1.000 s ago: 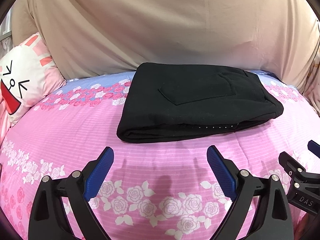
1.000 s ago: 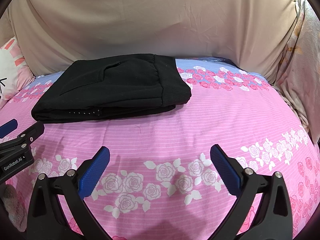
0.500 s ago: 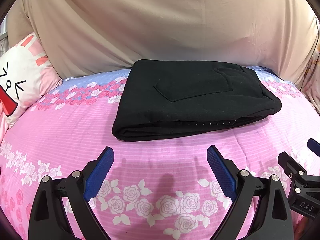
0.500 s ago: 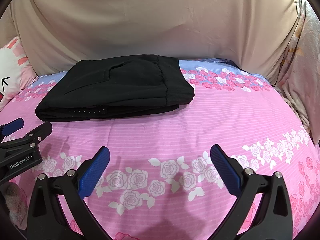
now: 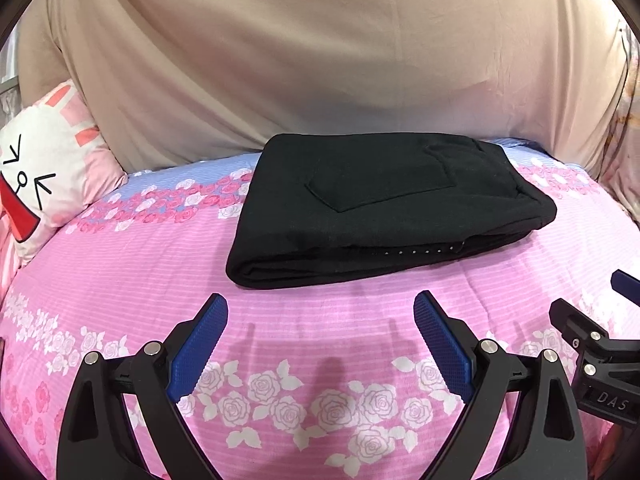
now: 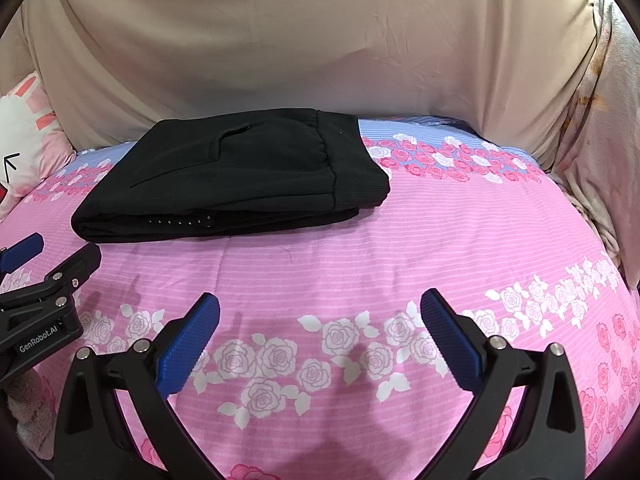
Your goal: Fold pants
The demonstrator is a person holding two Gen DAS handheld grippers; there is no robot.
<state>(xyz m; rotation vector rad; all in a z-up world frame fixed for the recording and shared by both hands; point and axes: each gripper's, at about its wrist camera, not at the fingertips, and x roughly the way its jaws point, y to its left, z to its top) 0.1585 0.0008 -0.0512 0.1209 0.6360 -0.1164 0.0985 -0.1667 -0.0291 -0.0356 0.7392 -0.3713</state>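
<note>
Black pants [image 5: 384, 204] lie folded in a flat rectangular stack on the pink rose-print bedspread [image 5: 120, 280], back pocket facing up; they also show in the right wrist view [image 6: 240, 176]. My left gripper [image 5: 320, 320] is open and empty, above the bedspread just short of the stack's near edge. My right gripper [image 6: 320, 316] is open and empty, near the stack's right side and further back from it. Each gripper shows at the edge of the other's view.
A beige sheet [image 5: 320, 60] hangs behind the bed. A white and pink cartoon pillow [image 5: 44, 176] lies at the far left. Pale floral fabric [image 6: 600, 140] drapes at the right edge. Pink bedspread [image 6: 460, 240] stretches right of the pants.
Both grippers have drawn back and risen slightly, so the folded pants sit a bit farther away. The jaws stay open; the pants have not moved.
</note>
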